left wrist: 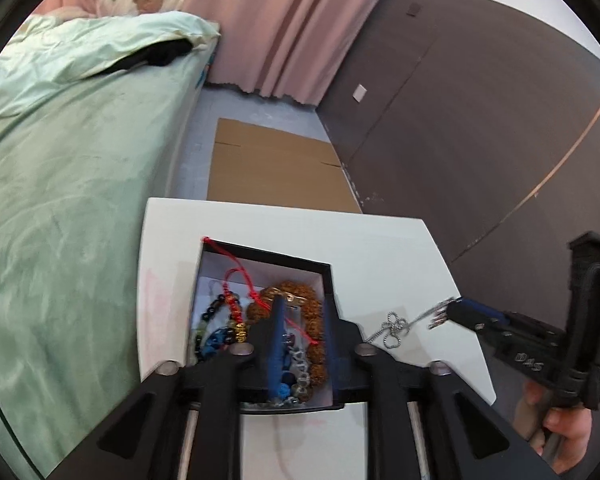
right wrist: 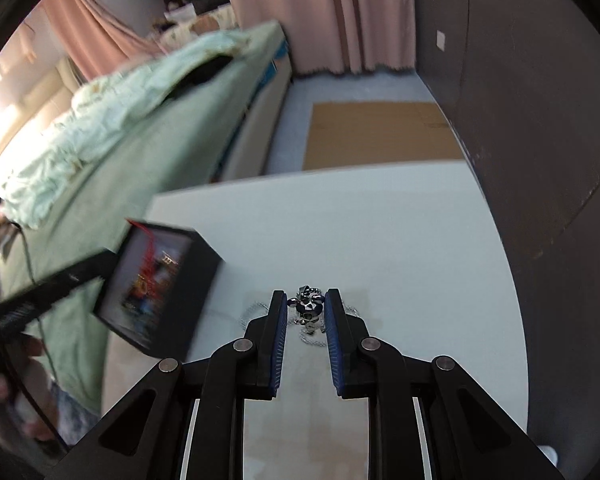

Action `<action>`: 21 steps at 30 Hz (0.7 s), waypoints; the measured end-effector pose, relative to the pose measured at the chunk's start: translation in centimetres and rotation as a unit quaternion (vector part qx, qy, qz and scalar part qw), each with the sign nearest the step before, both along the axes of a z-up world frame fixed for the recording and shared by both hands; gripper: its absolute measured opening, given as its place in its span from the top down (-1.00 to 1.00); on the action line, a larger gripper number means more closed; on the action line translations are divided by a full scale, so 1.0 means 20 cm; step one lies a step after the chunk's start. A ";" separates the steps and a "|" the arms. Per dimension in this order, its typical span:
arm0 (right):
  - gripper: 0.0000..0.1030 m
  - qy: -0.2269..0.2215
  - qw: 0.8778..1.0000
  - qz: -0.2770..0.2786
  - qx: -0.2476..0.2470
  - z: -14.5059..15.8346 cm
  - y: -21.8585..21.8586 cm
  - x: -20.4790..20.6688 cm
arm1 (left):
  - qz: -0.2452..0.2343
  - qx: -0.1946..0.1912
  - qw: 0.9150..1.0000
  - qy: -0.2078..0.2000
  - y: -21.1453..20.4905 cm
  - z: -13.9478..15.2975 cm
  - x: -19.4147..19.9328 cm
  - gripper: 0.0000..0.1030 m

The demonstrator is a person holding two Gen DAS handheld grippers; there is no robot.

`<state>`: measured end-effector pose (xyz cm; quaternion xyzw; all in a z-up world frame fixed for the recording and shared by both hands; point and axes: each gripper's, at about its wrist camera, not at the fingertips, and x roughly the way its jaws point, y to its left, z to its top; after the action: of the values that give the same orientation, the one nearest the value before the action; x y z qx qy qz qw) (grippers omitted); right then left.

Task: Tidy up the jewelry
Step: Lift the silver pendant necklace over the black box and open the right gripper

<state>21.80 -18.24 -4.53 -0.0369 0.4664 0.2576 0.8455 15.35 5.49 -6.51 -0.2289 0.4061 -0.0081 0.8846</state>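
An open black box (left wrist: 268, 252) with a white lining stands on the white table (left wrist: 380, 248) and holds several bead bracelets (left wrist: 312, 320) and a red cord. My left gripper (left wrist: 305, 308) is open and straddles the box's right wall, one finger inside and one outside. To the right, my right gripper (left wrist: 440, 314) is shut on a silver necklace (left wrist: 396, 328), whose chain trails down to the table. In the right wrist view the pendant (right wrist: 310, 308) sits pinched between the right gripper (right wrist: 305, 294) tips, and the box (right wrist: 204, 272) appears blurred at the left.
A bed with green bedding (left wrist: 60, 200) runs along the table's left side. Flat cardboard (left wrist: 276, 160) lies on the floor beyond the table. A dark wall (left wrist: 480, 120) stands on the right, pink curtains (left wrist: 300, 20) at the back. A hand (left wrist: 560, 428) grips the right tool.
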 end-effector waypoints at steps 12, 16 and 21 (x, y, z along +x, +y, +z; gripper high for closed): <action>0.61 -0.087 0.995 -0.013 0.048 0.42 0.12 -0.07 | 0.027 -0.005 0.999 -0.029 0.14 0.09 -0.13 -0.63; 0.61 -0.124 0.991 -0.012 0.051 0.63 0.18 -0.11 | 0.029 -0.002 0.999 -0.039 0.17 0.12 -0.16 -0.63; 0.61 -0.175 0.983 -0.007 0.054 0.92 0.25 -0.19 | 0.028 -0.013 0.999 -0.044 0.20 0.14 -0.19 -0.63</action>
<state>17.97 -13.29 13.91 -0.0325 0.2969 0.2655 0.9167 11.53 9.45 -3.70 -0.2512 0.3598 0.0010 0.8986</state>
